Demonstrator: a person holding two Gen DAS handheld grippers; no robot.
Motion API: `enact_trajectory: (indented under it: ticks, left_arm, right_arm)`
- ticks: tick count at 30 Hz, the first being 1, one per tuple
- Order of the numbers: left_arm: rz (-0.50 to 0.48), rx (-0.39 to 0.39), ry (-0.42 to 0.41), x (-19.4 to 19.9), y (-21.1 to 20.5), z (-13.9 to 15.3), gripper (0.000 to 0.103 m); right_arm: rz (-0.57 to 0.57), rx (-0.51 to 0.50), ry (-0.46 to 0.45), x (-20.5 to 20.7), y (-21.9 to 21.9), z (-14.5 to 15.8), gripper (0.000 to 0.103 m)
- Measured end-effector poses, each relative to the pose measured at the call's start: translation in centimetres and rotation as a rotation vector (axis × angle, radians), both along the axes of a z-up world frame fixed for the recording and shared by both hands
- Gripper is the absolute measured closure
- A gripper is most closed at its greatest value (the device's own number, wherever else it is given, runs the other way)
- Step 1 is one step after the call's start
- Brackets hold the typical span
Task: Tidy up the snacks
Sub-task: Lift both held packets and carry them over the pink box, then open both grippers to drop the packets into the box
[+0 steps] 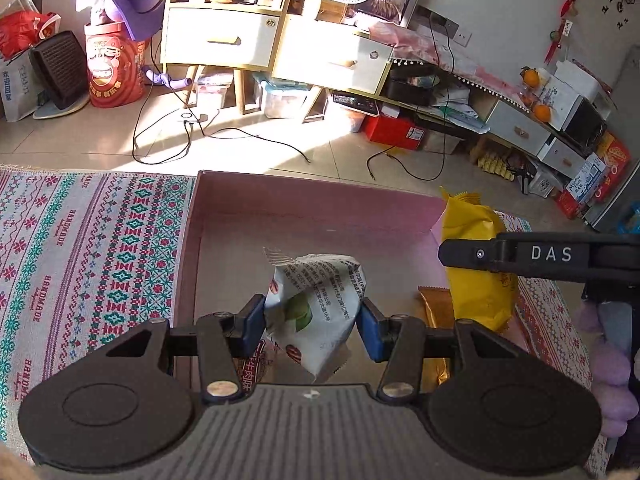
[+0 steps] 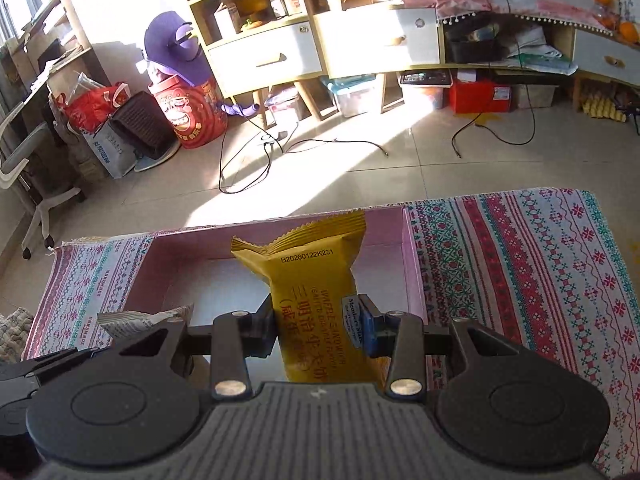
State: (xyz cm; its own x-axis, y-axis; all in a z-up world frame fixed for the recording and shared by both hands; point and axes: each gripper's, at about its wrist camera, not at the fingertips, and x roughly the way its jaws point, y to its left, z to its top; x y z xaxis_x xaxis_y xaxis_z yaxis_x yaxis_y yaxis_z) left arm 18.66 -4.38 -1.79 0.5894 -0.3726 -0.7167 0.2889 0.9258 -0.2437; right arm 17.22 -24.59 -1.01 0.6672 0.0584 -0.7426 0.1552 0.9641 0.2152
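My left gripper (image 1: pixel 311 322) is shut on a white snack packet (image 1: pixel 316 304) with green and red print, held over the pink box (image 1: pixel 320 204). My right gripper (image 2: pixel 318 326) is shut on a yellow waffle sandwich packet (image 2: pixel 316 280), held upright over the same pink box (image 2: pixel 412 256). In the left wrist view the yellow packet (image 1: pixel 476 240) and the right gripper's black finger marked DAS (image 1: pixel 520 256) are at the right. A brown-orange packet (image 1: pixel 438 308) lies in the box's right side. A red-printed packet (image 1: pixel 256 368) lies under the left gripper. The white packet's tip (image 2: pixel 148 318) shows in the right wrist view.
The box sits on a patterned woven cloth (image 1: pixel 88 260) that also shows in the right wrist view (image 2: pixel 540 272). Beyond the cloth's edge is tiled floor (image 1: pixel 240 144) with cables, wooden drawer cabinets (image 1: pixel 224 36), a red drum (image 1: pixel 116 72) and storage bins.
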Motion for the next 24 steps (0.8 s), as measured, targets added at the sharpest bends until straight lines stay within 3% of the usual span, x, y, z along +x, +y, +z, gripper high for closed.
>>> enact_trajectory:
  ticks: [4, 11, 15, 24]
  left_arm:
    - [-0.005, -0.008, 0.018, 0.8, -0.4, -0.7, 0.048]
    - [-0.030, 0.038, -0.040, 0.7, -1.3, -0.3, 0.045]
    - [-0.033, 0.056, -0.078, 0.1, -1.4, 0.1, 0.025]
    - [-0.073, 0.084, -0.101, -1.5, -1.2, 1.3, 0.009]
  right_arm:
    - [0.000, -0.017, 0.019, 0.4, 0.3, -0.8, 0.067]
    - [0.008, -0.044, 0.031, 0.5, 0.7, -1.1, 0.063]
    - [-0.003, -0.053, 0.021, 0.3, 0.7, -0.5, 0.052]
    - [-0.004, -0.092, -0.003, -1.4, 0.6, 1.1, 0.030]
